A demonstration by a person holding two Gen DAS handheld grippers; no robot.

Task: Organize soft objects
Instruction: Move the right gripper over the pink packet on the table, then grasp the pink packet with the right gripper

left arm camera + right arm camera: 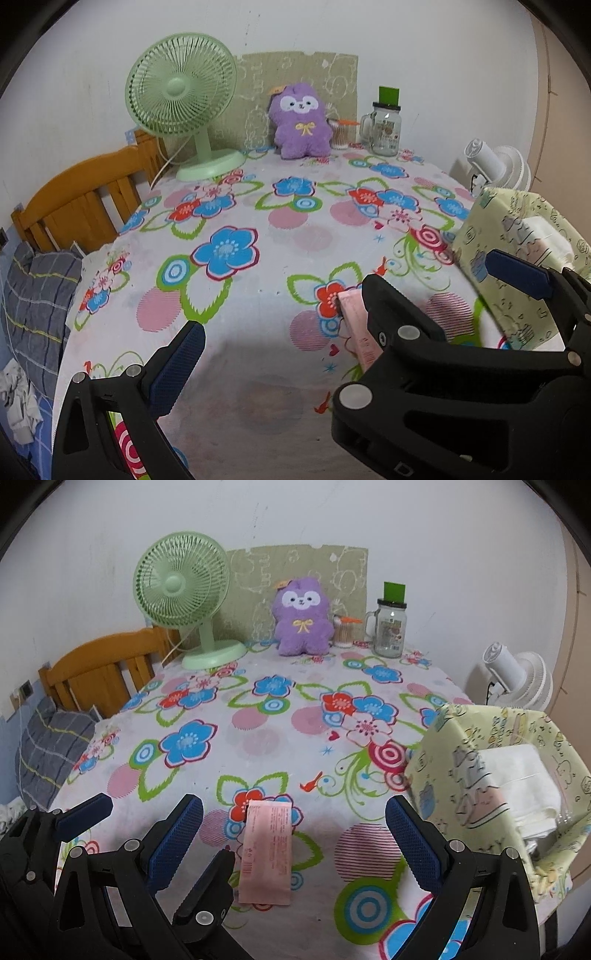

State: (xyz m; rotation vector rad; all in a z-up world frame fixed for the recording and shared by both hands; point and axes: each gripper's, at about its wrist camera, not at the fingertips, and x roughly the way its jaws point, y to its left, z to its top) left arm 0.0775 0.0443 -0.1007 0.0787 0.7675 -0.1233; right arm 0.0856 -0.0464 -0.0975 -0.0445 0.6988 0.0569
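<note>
— Two grippers, what state?
— Left gripper [147,819] and right gripper [295,834] both gape wide, holding nothing.
— The pink pack [267,853]?
— Flat on the floral table [229,753], between the right fingers, beside the green bag [480,775]. Plush [302,616] sits upright at the far wall.

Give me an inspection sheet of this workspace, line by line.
Surface: table under a floral cloth.
Job's things: purple plush upright at the far edge; pink packet flat near the front; tissue pack inside the yellow-green bag on the right.
Clutter: green fan, glass jar, swab cup.
Grippers: left claw open, empty; right claw open over the packet, empty.
Cables: fan cord trails off the far left edge.
Surroundings: wooden headboard, pillow, white fan, wall.
</note>
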